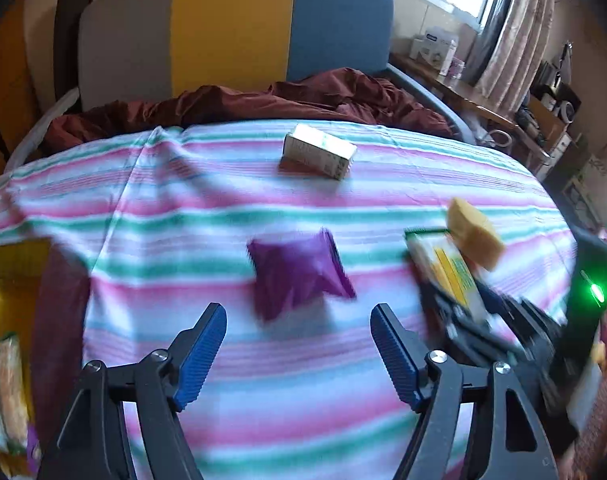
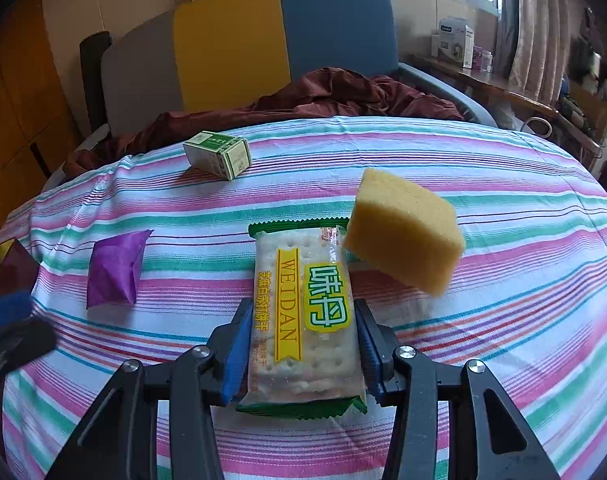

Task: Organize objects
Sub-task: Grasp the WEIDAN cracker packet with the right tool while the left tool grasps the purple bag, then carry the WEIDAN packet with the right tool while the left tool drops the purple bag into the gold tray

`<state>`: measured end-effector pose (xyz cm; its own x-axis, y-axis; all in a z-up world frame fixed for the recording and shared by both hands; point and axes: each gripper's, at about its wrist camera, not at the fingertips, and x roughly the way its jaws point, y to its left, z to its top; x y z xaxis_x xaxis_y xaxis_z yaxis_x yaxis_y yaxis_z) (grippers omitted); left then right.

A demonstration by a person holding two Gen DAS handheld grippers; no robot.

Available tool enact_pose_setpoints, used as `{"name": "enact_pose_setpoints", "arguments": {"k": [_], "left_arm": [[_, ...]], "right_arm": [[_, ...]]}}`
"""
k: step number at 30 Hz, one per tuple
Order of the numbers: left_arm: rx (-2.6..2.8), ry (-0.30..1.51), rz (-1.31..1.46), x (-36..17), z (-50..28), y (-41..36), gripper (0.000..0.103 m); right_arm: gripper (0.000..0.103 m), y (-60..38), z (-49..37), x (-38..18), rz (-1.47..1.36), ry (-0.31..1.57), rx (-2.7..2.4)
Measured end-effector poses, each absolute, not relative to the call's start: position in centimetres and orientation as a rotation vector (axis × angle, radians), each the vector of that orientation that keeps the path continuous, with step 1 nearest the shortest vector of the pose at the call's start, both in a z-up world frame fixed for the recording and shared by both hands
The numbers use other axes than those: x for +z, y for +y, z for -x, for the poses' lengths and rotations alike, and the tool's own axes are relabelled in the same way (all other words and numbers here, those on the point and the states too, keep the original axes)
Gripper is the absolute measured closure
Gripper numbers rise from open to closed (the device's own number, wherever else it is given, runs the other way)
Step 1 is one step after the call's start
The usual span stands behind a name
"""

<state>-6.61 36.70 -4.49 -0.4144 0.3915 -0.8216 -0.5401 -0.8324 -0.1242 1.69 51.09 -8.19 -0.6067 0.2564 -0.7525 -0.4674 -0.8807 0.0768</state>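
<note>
My right gripper is shut on a cracker packet, its blue pads pressing both long sides just above the striped bedsheet. A yellow sponge sits close to the packet's far right corner. A purple sachet lies to the left, and a small green-and-white box further back. In the left wrist view, my left gripper stands open with nothing between its fingers. The purple sachet lies just beyond its tips, and the cracker packet is at the right.
A rumpled maroon blanket and a grey, yellow and blue headboard close off the bed's far end. A yellow container with snack packets sits at the left edge. A cluttered desk runs along the right under the window.
</note>
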Motion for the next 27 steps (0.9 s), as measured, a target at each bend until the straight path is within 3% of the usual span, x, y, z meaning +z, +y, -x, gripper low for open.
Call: {"name": "enact_pose_setpoints", "arguments": {"k": [9, 11, 19, 27], "left_arm": [[2.278, 0.213, 1.24, -7.1, 9.0, 39.2, 0.028], [2.3, 0.201, 1.188, -7.4, 8.9, 39.0, 0.046], [2.304, 0.118, 1.125, -7.5, 8.7, 37.3, 0.052], [2.365, 0.166, 1.015, -6.6, 6.5, 36.1, 0.057]], "right_arm": [[0.054, 51.2, -2.0, -8.4, 1.081, 0.379, 2.469], [0.054, 51.3, -2.0, -8.4, 1.078, 0.38, 2.47], [0.054, 51.4, -2.2, -8.4, 1.068, 0.388, 2.475], [0.055, 51.0, -2.6, -8.1, 1.047, 0.381, 2.481]]}}
